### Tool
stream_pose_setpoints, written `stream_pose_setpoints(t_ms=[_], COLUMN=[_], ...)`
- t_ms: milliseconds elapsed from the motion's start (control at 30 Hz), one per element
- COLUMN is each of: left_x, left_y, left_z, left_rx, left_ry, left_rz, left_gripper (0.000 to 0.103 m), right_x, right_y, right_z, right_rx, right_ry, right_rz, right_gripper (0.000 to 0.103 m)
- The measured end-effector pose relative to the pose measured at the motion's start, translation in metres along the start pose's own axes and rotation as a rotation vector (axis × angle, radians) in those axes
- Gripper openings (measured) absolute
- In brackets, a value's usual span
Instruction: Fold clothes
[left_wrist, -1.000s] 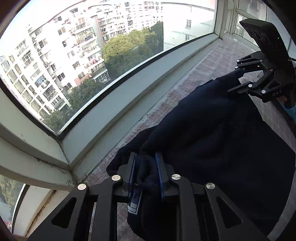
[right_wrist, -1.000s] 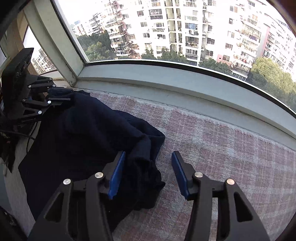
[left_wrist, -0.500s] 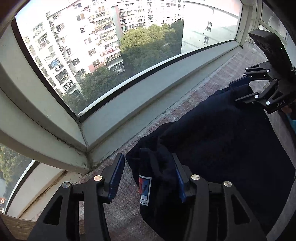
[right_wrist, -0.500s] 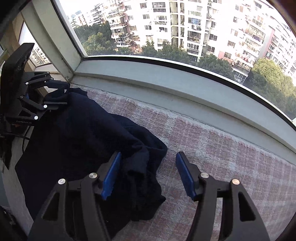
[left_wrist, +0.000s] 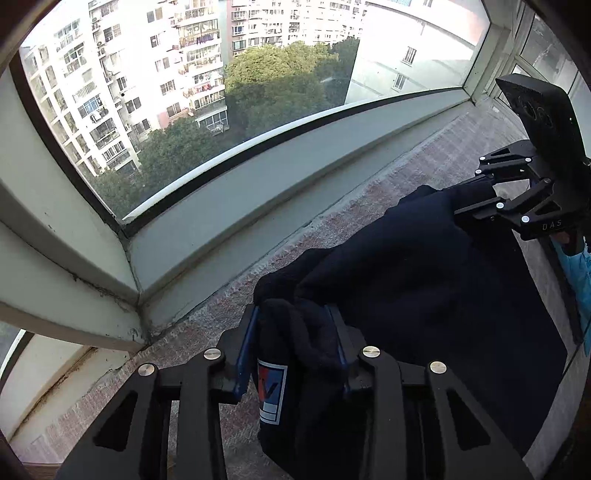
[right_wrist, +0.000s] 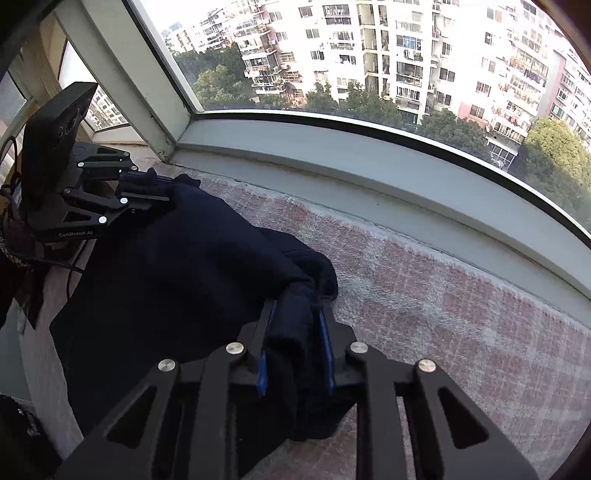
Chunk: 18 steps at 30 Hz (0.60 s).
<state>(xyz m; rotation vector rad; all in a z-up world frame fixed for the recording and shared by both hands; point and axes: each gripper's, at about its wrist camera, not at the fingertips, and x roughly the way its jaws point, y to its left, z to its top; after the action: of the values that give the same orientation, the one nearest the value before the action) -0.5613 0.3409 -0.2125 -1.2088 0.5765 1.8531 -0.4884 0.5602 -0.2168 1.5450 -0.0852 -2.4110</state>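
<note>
A dark navy garment lies bunched on a pink checked cloth under a window. In the left wrist view my left gripper has its jaws closing on a thick fold of the near edge, and the blue pads press the fabric. A white, red and blue label hangs just below that fold. In the right wrist view my right gripper is likewise closing, its pads squeezing a bunched corner of the garment. Each view shows the other gripper at the garment's far end: the right gripper and the left gripper.
The pink checked cloth covers a ledge that runs along a grey window frame with glass above it. A person's light blue sleeve shows behind the right gripper. Black cables hang at the ledge's left end.
The left gripper let go of the fabric, spread wide, then closed again on the fold by the label. The right gripper went from wide open to closed on the garment's corner.
</note>
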Motion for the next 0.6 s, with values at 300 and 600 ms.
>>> stream_pose_setpoints(t_ms=[300, 600], left_x=[-0.062, -0.202], left_y=[-0.008, -0.06], left_z=[-0.013, -0.065], left_rx=[0.008, 0.094], left_ry=[-0.101, -0.24], left_rz=[-0.021, 0.002], left_gripper=[0.014, 0.014], right_x=[-0.072, -0.198], right_y=[0.038, 0.121], right_z=[-0.029, -0.086], right_rx=[-0.047, -0.084], right_ry=[-0.146, -0.332], right_rz=[-0.018, 0.015], right_gripper=[0.014, 0.014])
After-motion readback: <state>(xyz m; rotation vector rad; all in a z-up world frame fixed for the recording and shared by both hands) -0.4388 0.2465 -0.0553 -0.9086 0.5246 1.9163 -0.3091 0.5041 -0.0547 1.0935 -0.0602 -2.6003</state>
